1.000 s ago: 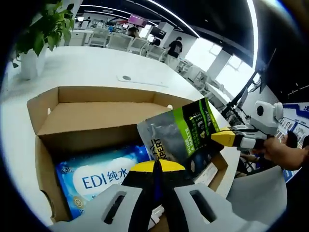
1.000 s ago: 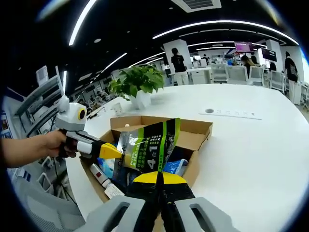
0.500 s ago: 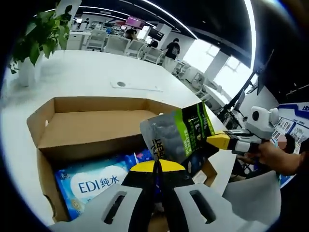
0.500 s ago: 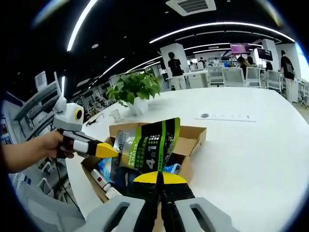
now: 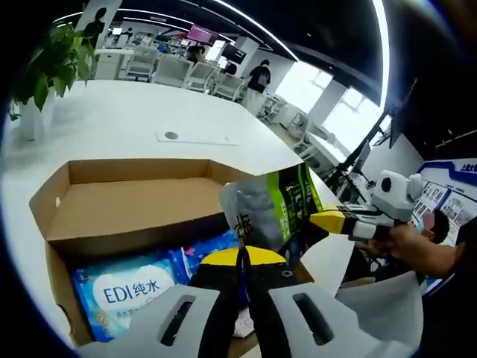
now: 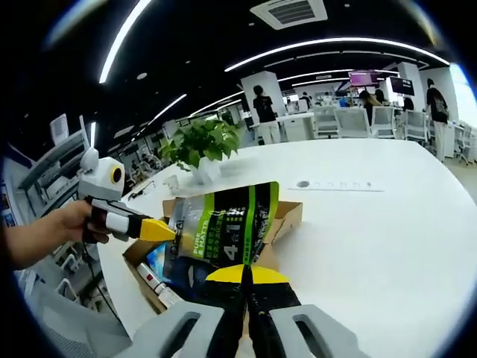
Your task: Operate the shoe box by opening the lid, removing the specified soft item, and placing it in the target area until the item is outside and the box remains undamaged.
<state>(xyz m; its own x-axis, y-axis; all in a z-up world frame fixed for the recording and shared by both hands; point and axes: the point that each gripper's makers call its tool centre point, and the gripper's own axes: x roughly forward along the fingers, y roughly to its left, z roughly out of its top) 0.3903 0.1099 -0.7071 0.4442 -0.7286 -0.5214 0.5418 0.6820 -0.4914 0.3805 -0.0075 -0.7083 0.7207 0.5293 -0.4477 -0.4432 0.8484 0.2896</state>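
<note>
Right tongs [image 6: 244,270]: jaws together, pinching pouch [image 6: 223,224] raised above open box [image 5: 134,186]. Left tongs [image 5: 240,253]: clamped on same pouch edge. Box on white counter [image 6: 373,224], lid open. Blue wipes pack [image 5: 127,287] inside. Plant [image 6: 201,142] behind box.

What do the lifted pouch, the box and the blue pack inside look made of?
Pouch: looks like glossy plastic film; creased, catches highlights, sags between both grippers. Box: plain brown corrugated cardboard, matte, raw cut edges. Blue pack: soft printed plastic wrap, slightly shiny and wrinkled, probably wet wipes.
</note>
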